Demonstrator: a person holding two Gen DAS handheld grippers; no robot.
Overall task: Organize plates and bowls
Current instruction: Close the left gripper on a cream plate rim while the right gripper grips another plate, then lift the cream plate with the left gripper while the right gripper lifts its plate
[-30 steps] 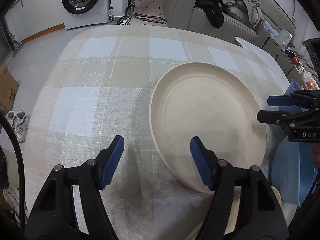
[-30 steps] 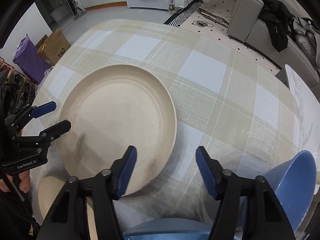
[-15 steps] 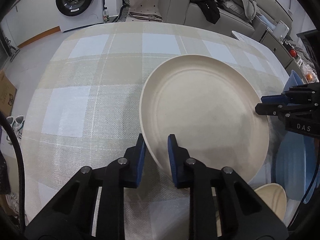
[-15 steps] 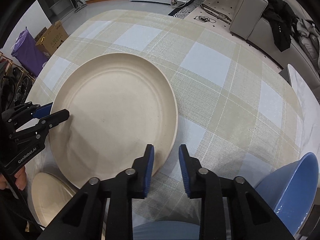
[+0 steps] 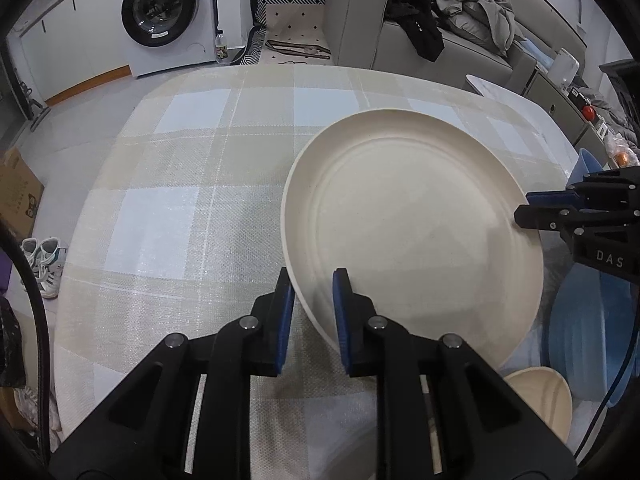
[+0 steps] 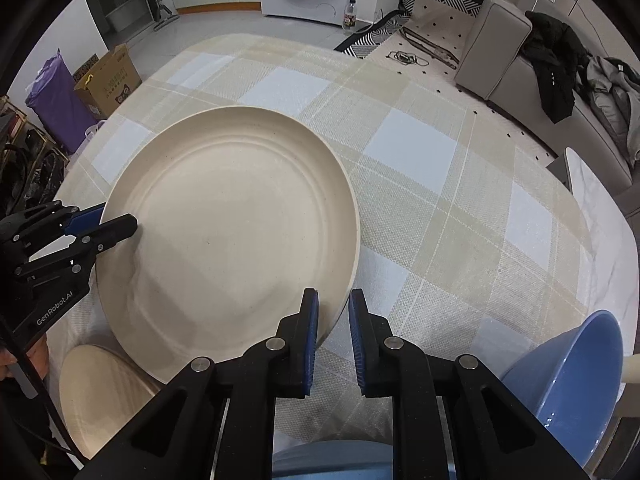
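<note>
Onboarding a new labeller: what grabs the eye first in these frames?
The big cream plate in the middle of the checked tablecloth, pinched at opposite rims by the left tongs and the right tongs. Next, the blue bowl at the near right corner and the washing machine beyond the table.

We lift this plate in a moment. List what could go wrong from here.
1. Both the left gripper and the right gripper pinch only the thin rim of the big cream plate, so it could slip or tilt if the hands rise unevenly.
2. The small cream dish lies just beside the plate's near edge and could get knocked.
3. The blue bowl sits close by the right gripper, so a swing that way might hit it.
</note>
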